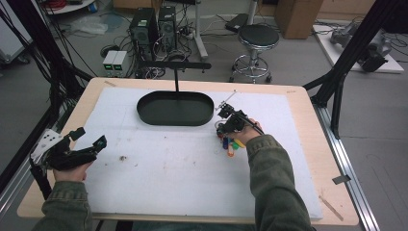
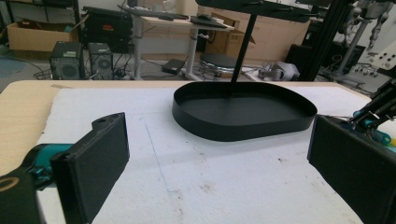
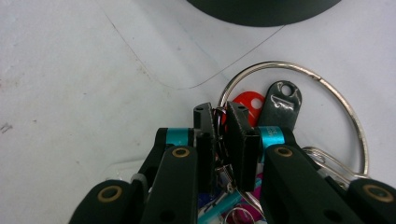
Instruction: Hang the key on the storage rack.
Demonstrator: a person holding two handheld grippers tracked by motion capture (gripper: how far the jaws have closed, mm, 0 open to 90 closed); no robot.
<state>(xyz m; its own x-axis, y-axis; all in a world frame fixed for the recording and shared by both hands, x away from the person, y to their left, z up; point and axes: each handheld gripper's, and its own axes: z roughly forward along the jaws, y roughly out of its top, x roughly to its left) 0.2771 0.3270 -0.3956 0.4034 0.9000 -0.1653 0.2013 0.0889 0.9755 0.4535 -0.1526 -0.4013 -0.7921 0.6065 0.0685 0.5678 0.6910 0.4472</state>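
Observation:
A bunch of keys and coloured tags (image 1: 231,145) lies on the white mat, right of a black oval tray (image 1: 175,122). My right gripper (image 1: 225,126) points down onto the bunch. In the right gripper view its jaws (image 3: 220,114) are shut on thin wire loops of the bunch, beside a red tag (image 3: 251,101) and a dark grey tag (image 3: 280,100) inside a large metal ring (image 3: 356,122). My left gripper (image 1: 89,139) rests at the mat's left edge, open, with nothing between its jaws (image 2: 219,158). The tray (image 2: 243,128) lies ahead of it.
A thin black post (image 1: 176,79) with a crossbar stands just behind the tray. The white mat (image 1: 168,173) covers most of the wooden table (image 1: 315,125). A stool (image 1: 258,38) and computer towers (image 1: 155,26) stand on the floor beyond.

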